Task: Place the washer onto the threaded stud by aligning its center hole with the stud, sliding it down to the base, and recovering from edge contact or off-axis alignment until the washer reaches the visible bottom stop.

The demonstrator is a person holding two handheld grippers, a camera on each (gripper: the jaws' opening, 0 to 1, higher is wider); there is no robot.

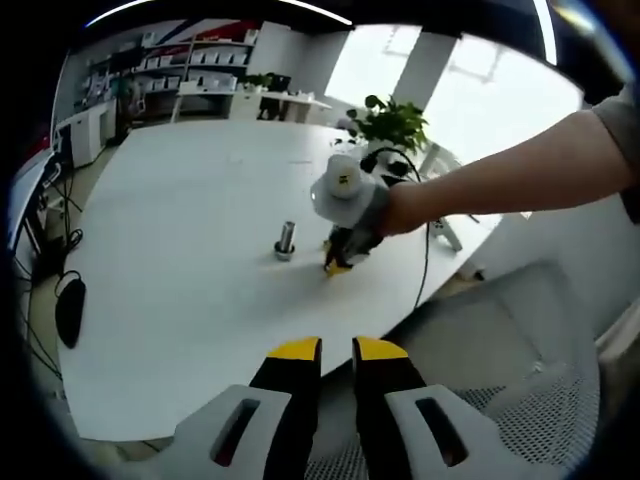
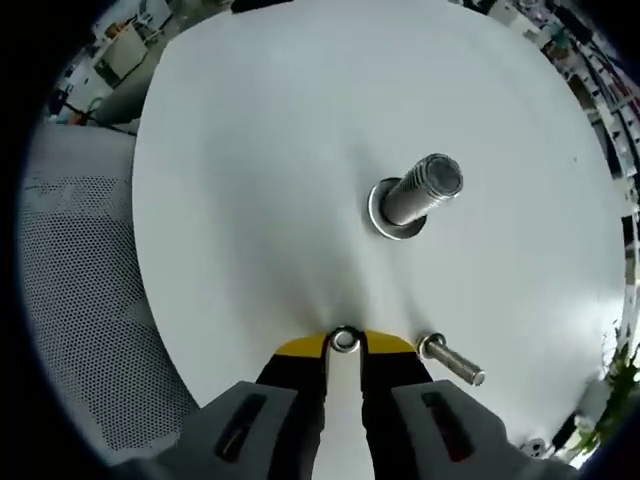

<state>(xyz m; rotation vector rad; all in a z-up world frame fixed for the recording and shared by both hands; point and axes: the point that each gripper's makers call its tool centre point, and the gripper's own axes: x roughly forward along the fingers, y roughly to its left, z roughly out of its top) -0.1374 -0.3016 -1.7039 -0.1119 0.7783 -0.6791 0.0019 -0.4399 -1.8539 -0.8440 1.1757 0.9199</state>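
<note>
Pinched between the yellow tips of the right gripper (image 2: 343,346), the washer (image 2: 345,340) sits low over the white counter (image 2: 250,150), clamped at its edges. Just to the right of the tips a small bolt (image 2: 452,361) lies on its side. Farther on, the threaded stud (image 2: 418,193) stands upright on its round base, well apart from the washer. In the left gripper view, the left gripper (image 1: 337,349) hangs near the counter's edge above a mesh chair (image 1: 530,400), its jaws nearly together with nothing between them. Beyond it, a hand (image 1: 400,208) holds the right gripper beside the stud, and a potted plant (image 1: 392,122) stands behind.
</note>
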